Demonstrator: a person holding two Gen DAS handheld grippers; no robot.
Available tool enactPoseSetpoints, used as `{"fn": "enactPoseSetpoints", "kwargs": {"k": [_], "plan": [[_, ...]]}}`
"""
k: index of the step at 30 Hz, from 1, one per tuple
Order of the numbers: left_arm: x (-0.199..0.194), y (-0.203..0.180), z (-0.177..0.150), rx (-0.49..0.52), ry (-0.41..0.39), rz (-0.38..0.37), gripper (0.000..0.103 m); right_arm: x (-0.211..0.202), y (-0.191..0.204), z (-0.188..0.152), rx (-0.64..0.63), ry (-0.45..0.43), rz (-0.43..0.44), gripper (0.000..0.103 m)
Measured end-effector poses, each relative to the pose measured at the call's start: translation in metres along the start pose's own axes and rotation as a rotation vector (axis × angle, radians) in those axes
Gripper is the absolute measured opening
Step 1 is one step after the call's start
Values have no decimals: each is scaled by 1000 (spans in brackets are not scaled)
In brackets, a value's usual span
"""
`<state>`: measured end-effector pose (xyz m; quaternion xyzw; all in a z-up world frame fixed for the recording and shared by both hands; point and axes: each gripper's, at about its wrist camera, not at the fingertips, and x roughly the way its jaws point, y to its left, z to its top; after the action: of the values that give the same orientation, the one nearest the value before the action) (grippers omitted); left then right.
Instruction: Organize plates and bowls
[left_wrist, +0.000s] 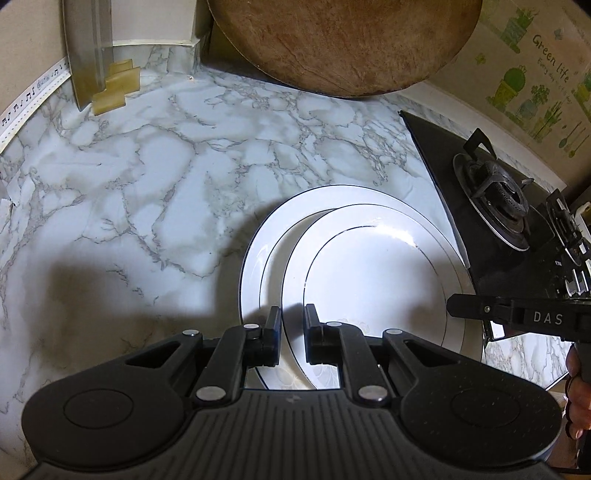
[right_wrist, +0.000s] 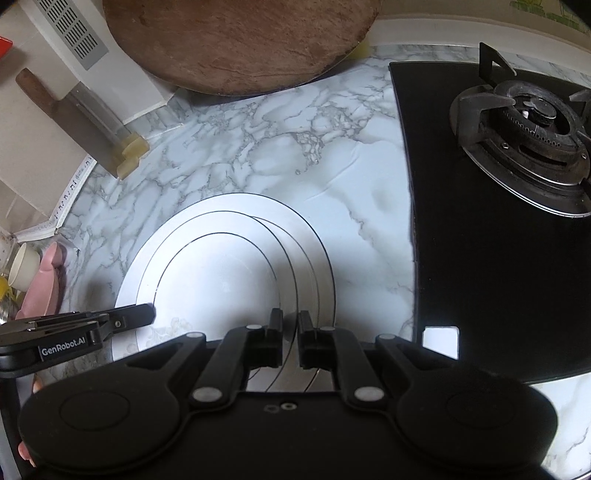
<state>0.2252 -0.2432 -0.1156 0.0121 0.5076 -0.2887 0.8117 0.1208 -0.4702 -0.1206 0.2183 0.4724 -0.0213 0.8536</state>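
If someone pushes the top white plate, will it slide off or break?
The top plate looks glossy and sits off-centre on the bigger plate, so it would probably slide easily. It seems stiff and ceramic, so likely breakable if dropped. Flat and low, it shouldn't tip.

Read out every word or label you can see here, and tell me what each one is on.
"Green life": wall sticker with green plants, behind the stove.
Smaller line under it: starts "Every day", the rest is too blurred to read.
"DAS": side of the right gripper, left wrist view.
"GenRobot.AI": side of the left gripper, right wrist view.
Music notes, no words: white edge strip on the counter.
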Motion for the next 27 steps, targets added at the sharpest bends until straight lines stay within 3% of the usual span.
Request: {"fn": "enactPoseSetpoints", "kwargs": {"k": [13, 27], "plan": [[-5, 7, 3, 14, 16, -21, 11, 3, 3, 6, -4, 35, -28, 8], [-31, 12, -6, 3, -55, 6, 11, 12, 14, 9, -62, 46, -57, 11]]}}
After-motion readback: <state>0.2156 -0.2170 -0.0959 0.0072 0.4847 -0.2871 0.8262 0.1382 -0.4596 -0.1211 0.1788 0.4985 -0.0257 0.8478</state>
